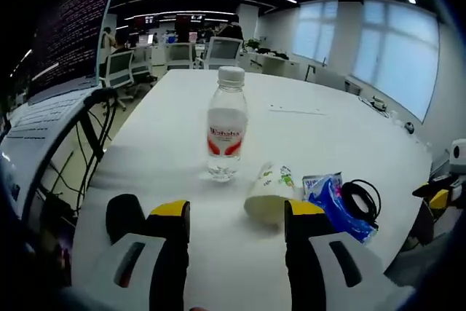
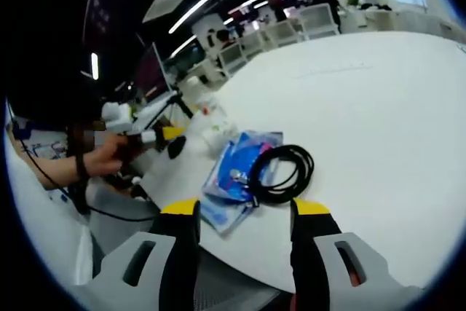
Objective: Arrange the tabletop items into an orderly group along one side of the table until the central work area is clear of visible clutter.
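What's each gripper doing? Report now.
Left gripper: open, holding nothing, near the paper cup.
Right gripper: open, empty, before the black cable.

A clear water bottle (image 1: 226,124) stands on the white table (image 1: 328,136); its white label carries a short brand word in red letters, too blurred to spell out. A large screen (image 1: 69,30) at the left shows dense lines of text (none readable). Print on the cup (image 1: 268,190) and blue packet (image 2: 233,172) is illegible.
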Demonstrator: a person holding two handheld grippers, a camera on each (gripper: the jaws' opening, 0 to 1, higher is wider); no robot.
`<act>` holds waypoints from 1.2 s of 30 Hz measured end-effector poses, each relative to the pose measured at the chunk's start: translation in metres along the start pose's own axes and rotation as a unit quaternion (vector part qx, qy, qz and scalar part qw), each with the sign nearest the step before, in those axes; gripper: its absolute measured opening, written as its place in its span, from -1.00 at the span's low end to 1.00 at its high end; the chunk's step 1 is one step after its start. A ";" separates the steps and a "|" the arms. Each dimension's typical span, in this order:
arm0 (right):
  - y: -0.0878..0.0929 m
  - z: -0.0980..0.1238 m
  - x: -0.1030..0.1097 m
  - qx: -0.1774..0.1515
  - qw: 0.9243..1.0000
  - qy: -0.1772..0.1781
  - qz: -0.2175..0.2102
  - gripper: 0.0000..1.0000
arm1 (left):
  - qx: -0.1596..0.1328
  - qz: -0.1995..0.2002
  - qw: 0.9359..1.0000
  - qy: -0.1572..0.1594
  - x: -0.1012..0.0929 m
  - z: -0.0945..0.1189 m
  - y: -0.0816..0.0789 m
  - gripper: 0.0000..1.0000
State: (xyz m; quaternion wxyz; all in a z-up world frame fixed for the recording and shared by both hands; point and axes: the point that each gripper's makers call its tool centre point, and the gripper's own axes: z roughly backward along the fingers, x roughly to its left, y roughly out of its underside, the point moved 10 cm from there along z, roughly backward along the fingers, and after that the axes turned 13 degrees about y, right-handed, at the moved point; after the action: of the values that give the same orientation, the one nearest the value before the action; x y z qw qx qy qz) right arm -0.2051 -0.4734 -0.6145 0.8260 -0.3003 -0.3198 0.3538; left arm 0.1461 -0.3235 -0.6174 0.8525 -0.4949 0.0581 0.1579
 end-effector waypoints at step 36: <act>0.004 -0.027 0.034 0.051 0.996 -0.039 0.064 -0.09 | 0.031 -0.025 0.999 0.012 -0.024 0.034 0.053 0.00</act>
State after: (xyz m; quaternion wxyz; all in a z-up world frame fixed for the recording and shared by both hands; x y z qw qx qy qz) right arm -0.1679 -0.4520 -0.6236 0.8028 -0.2639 -0.3135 0.4330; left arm 0.1040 -0.2753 -0.6376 0.8705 -0.4712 0.0608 0.1284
